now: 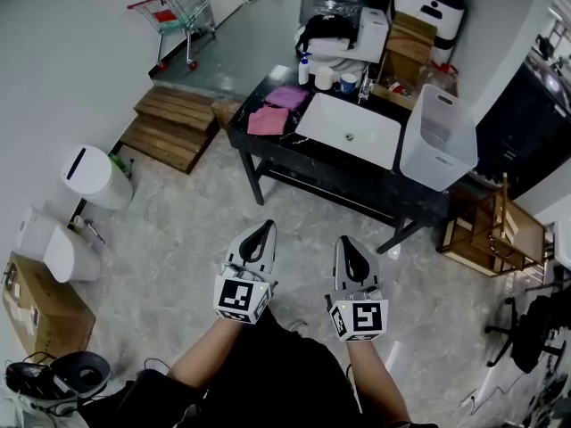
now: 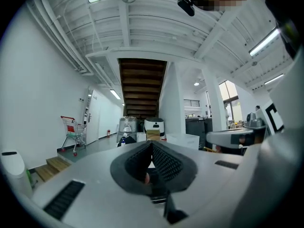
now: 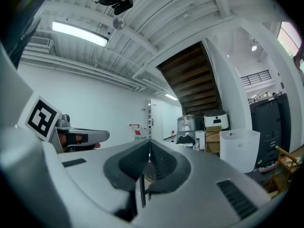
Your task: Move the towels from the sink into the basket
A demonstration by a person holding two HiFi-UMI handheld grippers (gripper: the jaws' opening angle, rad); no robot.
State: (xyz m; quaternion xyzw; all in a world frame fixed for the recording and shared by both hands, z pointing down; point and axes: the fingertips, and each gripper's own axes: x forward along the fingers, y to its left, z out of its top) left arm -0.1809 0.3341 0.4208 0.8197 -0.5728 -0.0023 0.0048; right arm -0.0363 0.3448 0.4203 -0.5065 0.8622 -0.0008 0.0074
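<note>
Two pink towels (image 1: pixel 268 120) lie on the black counter left of the white sink (image 1: pixel 375 141), whose basin shows no towel in it. The white basket (image 1: pixel 428 163) stands at the counter's right end and shows as well in the right gripper view, as the basket (image 3: pixel 240 148). Both grippers hover over the floor well short of the table, close to the person's body. The left gripper (image 1: pixel 261 230) is shut with nothing in it, its tips meeting (image 2: pixel 152 144). The right gripper (image 1: pixel 344 242) is likewise shut and empty (image 3: pixel 149 141).
Bottles and cups (image 1: pixel 326 77) stand behind the sink. Wooden steps (image 1: pixel 169 123) and a red shopping cart (image 1: pixel 176 12) lie to the left. A white bin (image 1: pixel 94 176), a cardboard box (image 1: pixel 36 306) and a wooden rack (image 1: pixel 495 230) flank the floor.
</note>
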